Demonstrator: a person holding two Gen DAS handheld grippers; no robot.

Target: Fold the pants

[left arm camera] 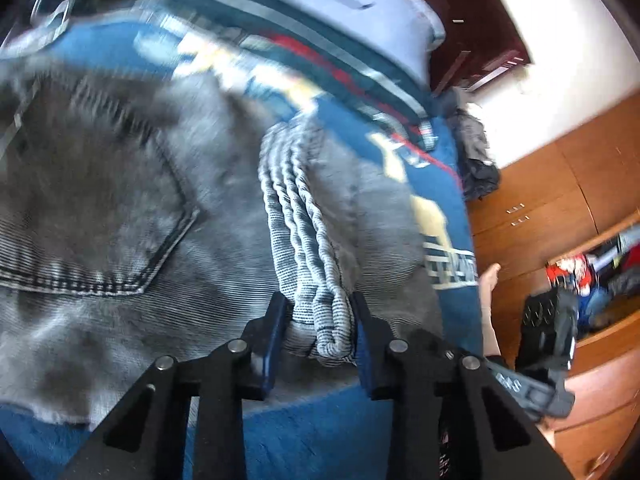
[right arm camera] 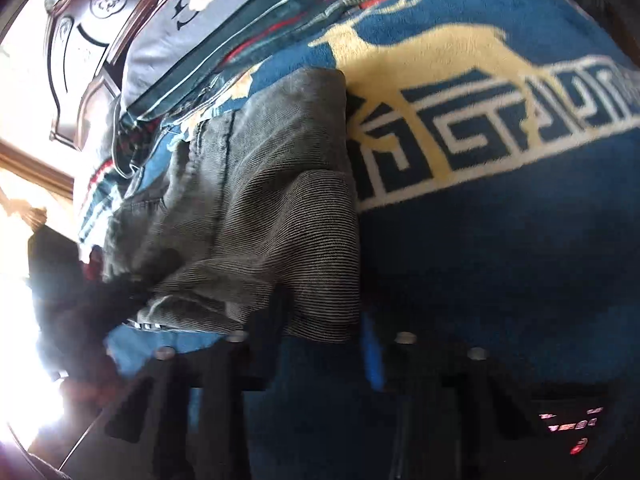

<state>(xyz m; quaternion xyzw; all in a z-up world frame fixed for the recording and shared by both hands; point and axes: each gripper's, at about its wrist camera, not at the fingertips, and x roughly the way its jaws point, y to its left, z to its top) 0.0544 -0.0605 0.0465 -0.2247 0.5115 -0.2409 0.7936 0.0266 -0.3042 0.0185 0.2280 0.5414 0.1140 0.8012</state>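
Grey corduroy pants (left arm camera: 120,200) lie on a blue blanket (left arm camera: 320,432), back pocket up. My left gripper (left arm camera: 320,320) is shut on a stack of the pants' rolled hems (left arm camera: 296,216), which runs up from between its blue pads. In the right wrist view the pants (right arm camera: 260,200) lie folded over on the blanket (right arm camera: 480,260). My right gripper (right arm camera: 316,332) is dark and blurred at the near edge. A folded flap of the corduroy sits between its fingers, which close in on it from both sides.
The blanket carries a yellow deer and a key pattern (right arm camera: 460,120). A pale pillow (right arm camera: 168,40) and dark carved headboard (right arm camera: 80,40) are at the bed's far end. A hand (left arm camera: 490,280), a wooden cabinet (left arm camera: 560,200) and an open drawer of clothes (left arm camera: 600,272) stand beside the bed.
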